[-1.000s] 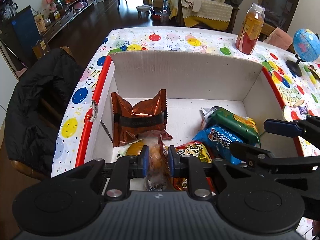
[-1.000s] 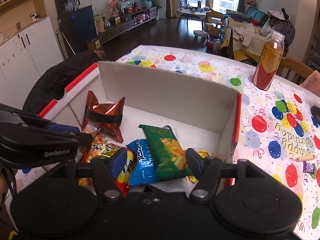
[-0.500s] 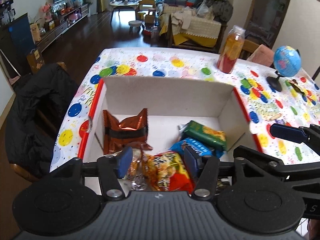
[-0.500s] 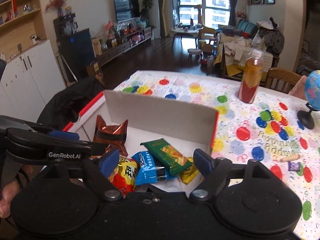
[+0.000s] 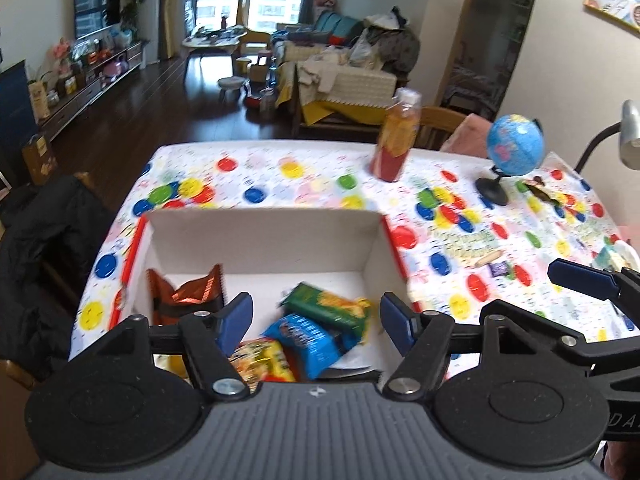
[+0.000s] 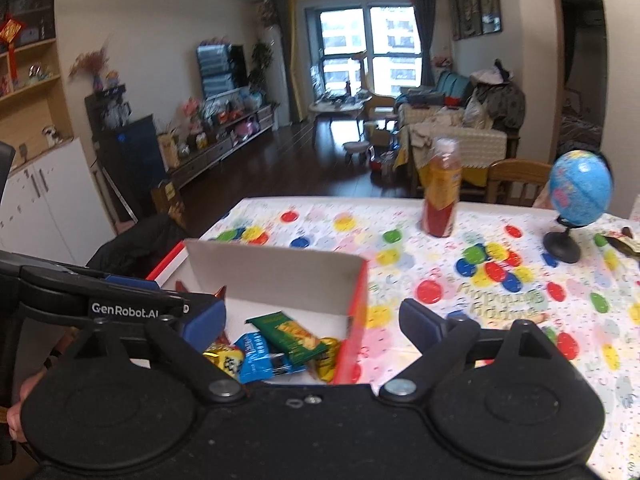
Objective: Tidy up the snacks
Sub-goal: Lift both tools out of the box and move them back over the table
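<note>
Standing over the table: both grippers now high above the cardboard box [image 5: 264, 240], well clear of contents. Left gripper [image 5: 316, 320] spread wide, nothing between fingers; a sec ago it was pinched on a clear-wrapped snack low in the box, so that item has been let go inside. Right gripper [image 6: 312, 320] also spread, empty, and it was open before too.

Contents, left wrist view: brown packet [image 5: 184, 296] against left wall, green packet [image 5: 328, 308] lying across blue packet [image 5: 304, 336], yellow-red packet [image 5: 260, 364] nearest the camera. Released snack not clearly visible now, prob. hidden behind gripper body.

Outside box on balloon tablecloth [image 5: 460, 240]: juice bottle [image 5: 396, 144], globe [image 5: 512, 152], a small wrapped item [image 5: 500, 268], well apart from box.

Judgement: one placement done; snacks mostly boxed. Small item on cloth may be the next pick, can't confirm it's a snack
</note>
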`<move>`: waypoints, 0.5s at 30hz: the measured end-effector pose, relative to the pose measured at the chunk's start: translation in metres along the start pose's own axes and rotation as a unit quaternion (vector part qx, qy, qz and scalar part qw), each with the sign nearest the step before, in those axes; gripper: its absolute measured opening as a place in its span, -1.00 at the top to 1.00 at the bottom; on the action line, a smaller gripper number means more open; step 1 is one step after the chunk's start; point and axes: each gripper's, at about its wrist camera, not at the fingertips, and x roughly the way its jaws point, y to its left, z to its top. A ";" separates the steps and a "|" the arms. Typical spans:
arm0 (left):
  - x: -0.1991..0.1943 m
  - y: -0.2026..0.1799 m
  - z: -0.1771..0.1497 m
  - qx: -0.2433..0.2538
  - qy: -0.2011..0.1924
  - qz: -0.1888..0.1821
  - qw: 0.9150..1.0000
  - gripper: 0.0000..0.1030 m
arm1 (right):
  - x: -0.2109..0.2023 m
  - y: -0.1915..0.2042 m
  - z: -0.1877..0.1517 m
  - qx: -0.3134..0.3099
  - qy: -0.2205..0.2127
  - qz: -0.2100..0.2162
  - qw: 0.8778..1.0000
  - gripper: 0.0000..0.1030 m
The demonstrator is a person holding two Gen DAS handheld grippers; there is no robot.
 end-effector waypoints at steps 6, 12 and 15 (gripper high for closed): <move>0.002 -0.028 0.008 0.010 -0.011 -0.019 1.000 -0.54 | -0.018 -0.028 -0.001 0.017 -0.022 -0.025 0.999 -0.94; 0.011 -0.058 0.013 0.016 -0.017 -0.033 0.999 -0.66 | -0.026 -0.065 -0.007 0.038 -0.027 -0.050 0.998 -0.97; 0.018 -0.075 0.016 0.019 -0.017 -0.042 0.999 -0.83 | -0.031 -0.083 -0.010 0.046 -0.026 -0.064 0.997 -0.99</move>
